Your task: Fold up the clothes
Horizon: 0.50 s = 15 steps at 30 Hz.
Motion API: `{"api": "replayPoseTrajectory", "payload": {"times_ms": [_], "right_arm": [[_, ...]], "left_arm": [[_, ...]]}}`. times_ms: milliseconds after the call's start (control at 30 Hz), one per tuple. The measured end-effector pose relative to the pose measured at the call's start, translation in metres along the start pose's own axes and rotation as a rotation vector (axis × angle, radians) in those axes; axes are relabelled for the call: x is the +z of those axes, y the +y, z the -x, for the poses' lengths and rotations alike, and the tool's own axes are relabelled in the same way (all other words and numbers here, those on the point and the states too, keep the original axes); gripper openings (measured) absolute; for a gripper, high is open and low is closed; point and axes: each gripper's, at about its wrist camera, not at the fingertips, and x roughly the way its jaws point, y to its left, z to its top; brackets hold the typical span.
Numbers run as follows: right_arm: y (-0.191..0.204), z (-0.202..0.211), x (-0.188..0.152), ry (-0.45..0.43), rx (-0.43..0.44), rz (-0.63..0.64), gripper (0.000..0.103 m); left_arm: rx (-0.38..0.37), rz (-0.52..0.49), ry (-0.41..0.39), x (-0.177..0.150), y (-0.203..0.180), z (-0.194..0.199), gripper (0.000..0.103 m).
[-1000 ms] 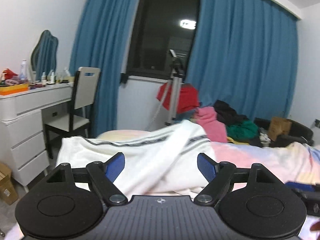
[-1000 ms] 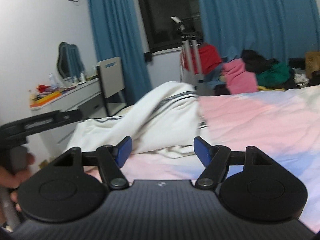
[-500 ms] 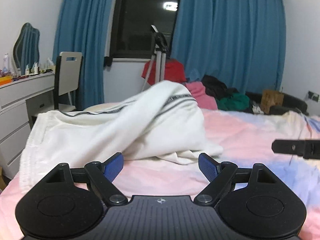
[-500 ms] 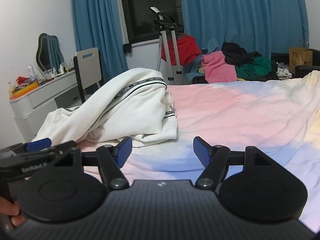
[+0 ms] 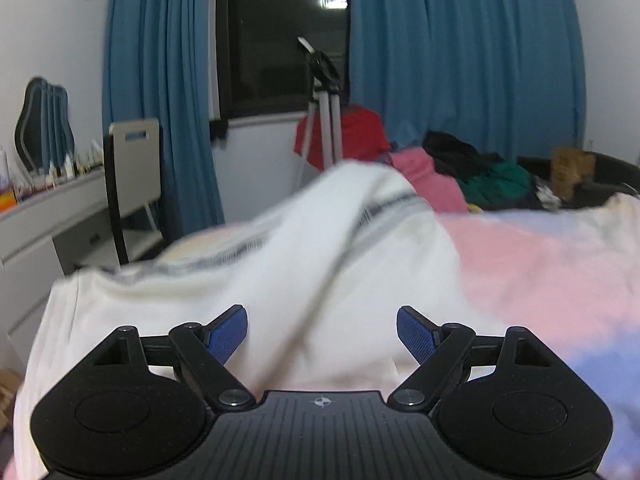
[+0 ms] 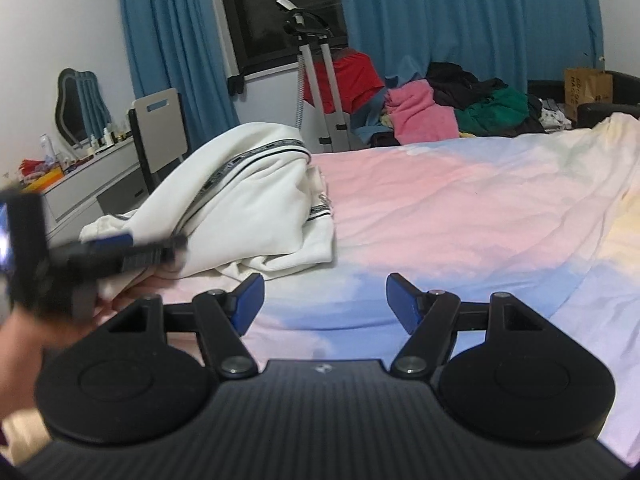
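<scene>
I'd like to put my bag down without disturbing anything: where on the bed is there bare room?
Bare sheet runs from the white garment across the bed to its far right edge. Crowded: the clothes pile behind it, and the dresser.

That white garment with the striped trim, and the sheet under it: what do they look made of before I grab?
White garment: looks like thick, soft knit, perhaps fleece or sweatshirt cotton; matte, holding bulky rounded folds, with woven-looking dark striped tape. Bedsheet: thin, smooth woven fabric, likely cotton or polyester; matte, with fine shallow creases and a printed pink-blue wash.
</scene>
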Motion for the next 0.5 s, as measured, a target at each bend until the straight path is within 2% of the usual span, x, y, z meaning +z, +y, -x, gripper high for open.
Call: {"api": "replayPoseTrajectory", "payload": {"times_ms": [167, 333, 367, 433, 500], "right_arm": [[-0.029, -0.011, -0.001, 0.020, -0.065, -0.058, 0.070], [-0.056, -0.038, -0.004, 0.066, -0.060, -0.187, 0.070], [-0.057, -0.044, -0.005, 0.073, -0.061, -0.192, 0.070], [-0.059, -0.056, -0.007, 0.086, -0.063, -0.203, 0.070], [-0.060, -0.066, -0.010, 0.103, -0.062, -0.208, 0.070]], "left_arm": [[0.038, -0.056, -0.074, 0.035, -0.008, -0.055, 0.090], [0.021, -0.023, -0.038, 0.060, -0.015, -0.112, 0.087], [0.016, -0.016, -0.030, 0.063, -0.017, -0.120, 0.084], [0.015, -0.008, -0.028, 0.069, -0.019, -0.133, 0.063], [-0.003, -0.020, -0.029, 0.071, -0.024, -0.135, 0.035]]}}
